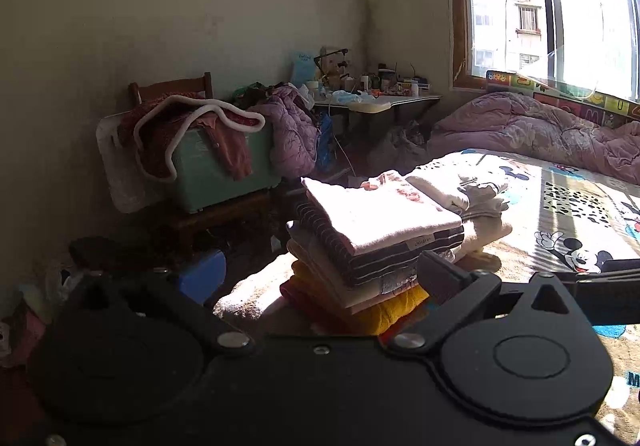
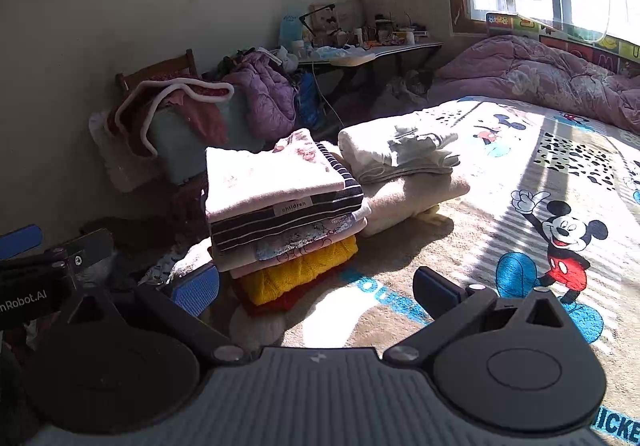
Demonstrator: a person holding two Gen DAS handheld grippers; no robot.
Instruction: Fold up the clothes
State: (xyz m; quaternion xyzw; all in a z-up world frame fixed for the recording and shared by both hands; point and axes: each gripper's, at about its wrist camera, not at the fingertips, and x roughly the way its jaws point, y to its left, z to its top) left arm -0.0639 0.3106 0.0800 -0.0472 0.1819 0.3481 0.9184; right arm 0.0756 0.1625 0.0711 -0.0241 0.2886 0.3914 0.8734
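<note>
Two stacks of folded clothes sit on the bed, both claws spread wide and empty.
Left claw [image 1: 320, 270] hangs before the taller stack [image 2: 280, 214], right claw [image 2: 316, 286] alongside it; the cream stack [image 2: 404, 166] touches it on the right. Soft, light, floppy layers likely slide, so grip low, under the yellow knit [image 2: 304, 270].

A stack of folded clothes [image 1: 376, 246] sits at frame centre on the cartoon-print bedspread [image 1: 568, 214]. The left gripper [image 1: 320, 274] fills the bottom, jaws spread wide, empty. A window [image 1: 552, 6] glares upper right.
</note>
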